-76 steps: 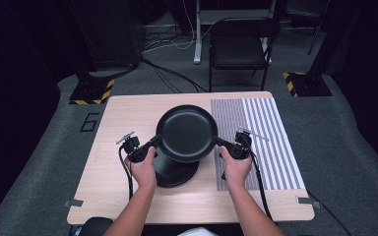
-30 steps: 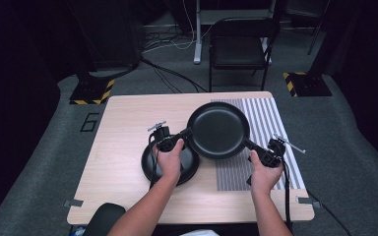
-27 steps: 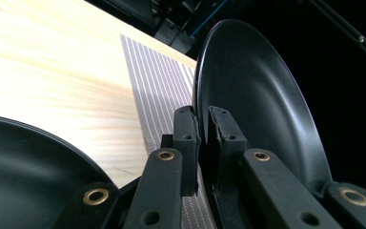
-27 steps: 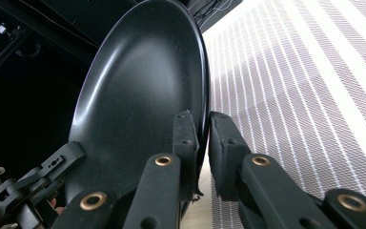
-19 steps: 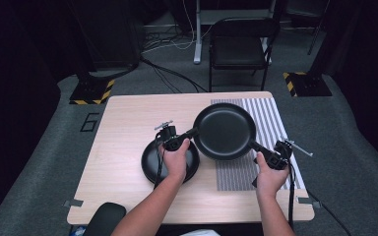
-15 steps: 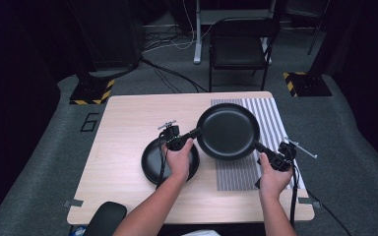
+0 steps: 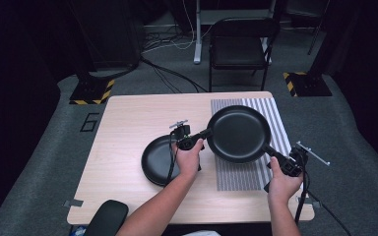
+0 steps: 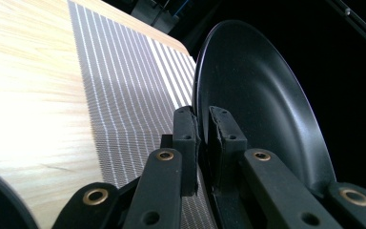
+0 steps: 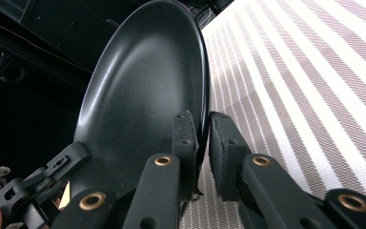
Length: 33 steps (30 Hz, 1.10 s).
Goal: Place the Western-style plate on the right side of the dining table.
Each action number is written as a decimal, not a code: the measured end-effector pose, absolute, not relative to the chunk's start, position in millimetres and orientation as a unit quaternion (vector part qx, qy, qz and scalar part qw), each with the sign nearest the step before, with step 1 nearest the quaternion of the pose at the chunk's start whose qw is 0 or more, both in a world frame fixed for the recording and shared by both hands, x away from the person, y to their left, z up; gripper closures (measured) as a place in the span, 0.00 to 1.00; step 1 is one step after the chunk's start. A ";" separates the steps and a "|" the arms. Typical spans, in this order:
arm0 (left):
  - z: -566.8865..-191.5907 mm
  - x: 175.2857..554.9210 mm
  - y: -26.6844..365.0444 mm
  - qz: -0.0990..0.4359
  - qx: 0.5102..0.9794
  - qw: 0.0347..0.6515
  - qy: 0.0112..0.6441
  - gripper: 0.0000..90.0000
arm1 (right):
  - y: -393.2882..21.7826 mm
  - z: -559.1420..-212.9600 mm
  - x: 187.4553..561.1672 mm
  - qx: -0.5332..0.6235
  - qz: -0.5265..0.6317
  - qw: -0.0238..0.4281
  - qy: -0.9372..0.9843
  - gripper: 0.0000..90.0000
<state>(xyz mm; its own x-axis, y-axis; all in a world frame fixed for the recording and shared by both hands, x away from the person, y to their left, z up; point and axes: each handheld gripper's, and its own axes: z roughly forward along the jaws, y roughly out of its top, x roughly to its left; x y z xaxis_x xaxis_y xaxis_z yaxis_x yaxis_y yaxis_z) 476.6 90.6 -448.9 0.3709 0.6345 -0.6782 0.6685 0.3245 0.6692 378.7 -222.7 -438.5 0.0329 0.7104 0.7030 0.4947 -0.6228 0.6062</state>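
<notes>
Two grippers pinch one black pan (image 7: 238,132) by its rim, opp. sides: left gripper (image 7: 191,142) at the pan's near-left edge, right gripper (image 7: 281,160) at its near-right edge. Both sets of jaws are nearly closed, clamped on the thin rim; the gripper views show the rim (image 8: 201,119) sandwiched between the pads. Pan is held off the table (image 7: 128,128), over the striped mat (image 7: 246,174), w/ its right side close to the mat's right edge and the table's right border. A second black dish (image 7: 157,160) lies on bare wood just left of the mat, partly under the left hand (image 7: 189,160). Open room: wide bare wood to the left and at the far side of the table; a strip of mat lies free near the front edge.
</notes>
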 end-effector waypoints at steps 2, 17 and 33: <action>-449.1 477.1 89.1 -0.017 0.582 0.589 0.560 0.91 | -223.9 -438.2 378.2 0.714 0.551 0.097 0.421 0.90; -450.9 481.7 68.6 -0.029 0.592 0.588 0.550 0.92 | -240.8 -441.6 370.6 0.723 0.550 0.106 0.404 0.90; -467.7 491.8 54.9 -0.044 0.587 0.584 0.559 0.92 | -251.6 -455.4 374.1 0.735 0.541 0.107 0.395 0.90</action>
